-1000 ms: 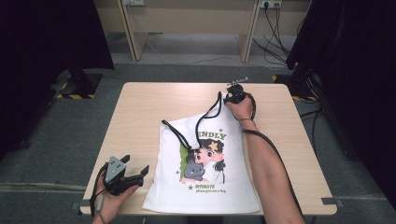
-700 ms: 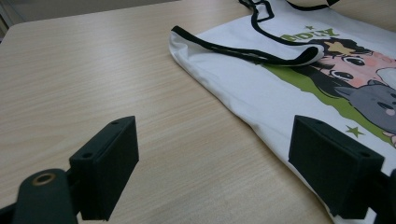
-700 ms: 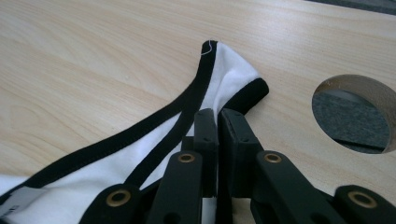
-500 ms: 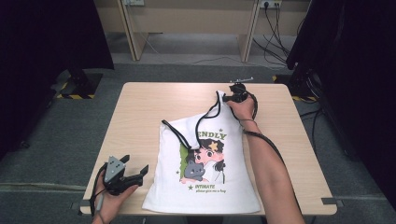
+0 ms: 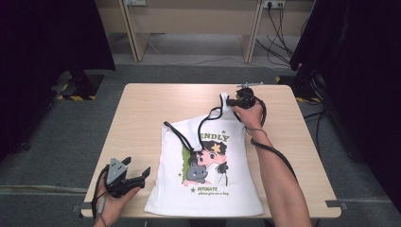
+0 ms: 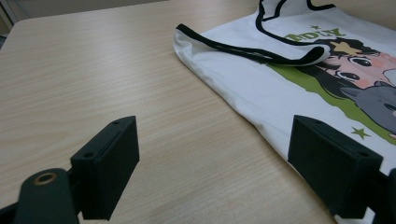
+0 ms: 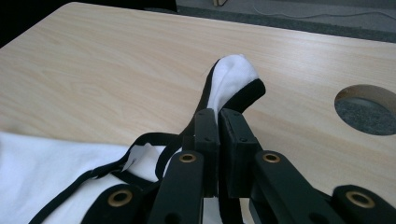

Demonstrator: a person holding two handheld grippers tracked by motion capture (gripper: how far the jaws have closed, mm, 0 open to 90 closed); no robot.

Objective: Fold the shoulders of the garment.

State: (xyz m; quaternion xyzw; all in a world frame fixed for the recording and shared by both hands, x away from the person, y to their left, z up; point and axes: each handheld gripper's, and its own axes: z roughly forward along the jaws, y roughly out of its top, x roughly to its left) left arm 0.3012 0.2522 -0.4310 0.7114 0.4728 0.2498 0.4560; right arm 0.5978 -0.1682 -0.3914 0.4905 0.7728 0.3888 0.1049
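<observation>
a: since a second ago the right gripper (image 5: 232,100) has carried the shoulder strap (image 5: 221,100) a little farther up the table (image 5: 142,109), so the top of the white tank top (image 5: 208,189) is pulled out longer toward the far edge. the left gripper (image 5: 140,175) has hardly shifted.

b: is the right one actually gripping the cloth?

a: yes. in the right gripper view its jaws are pressed together on the strap (image 7: 231,81), and a fold of white fabric with black trim sticks up just past the tips. a round hole (image 7: 366,108) in the tabletop lies off to the side.

b: and the left?

a: released, jaws spread wide. it rests near the table's near left corner, just beside the shirt's lower left hem. in the left gripper view one jaw sits over bare wood and the other at the cloth's edge.

b: where is the shirt itself?

a: flat on the middle of the table, print side up, a cartoon picture (image 5: 206,161) with green lettering. the other strap (image 6: 243,46) lies loose across the chest.
</observation>
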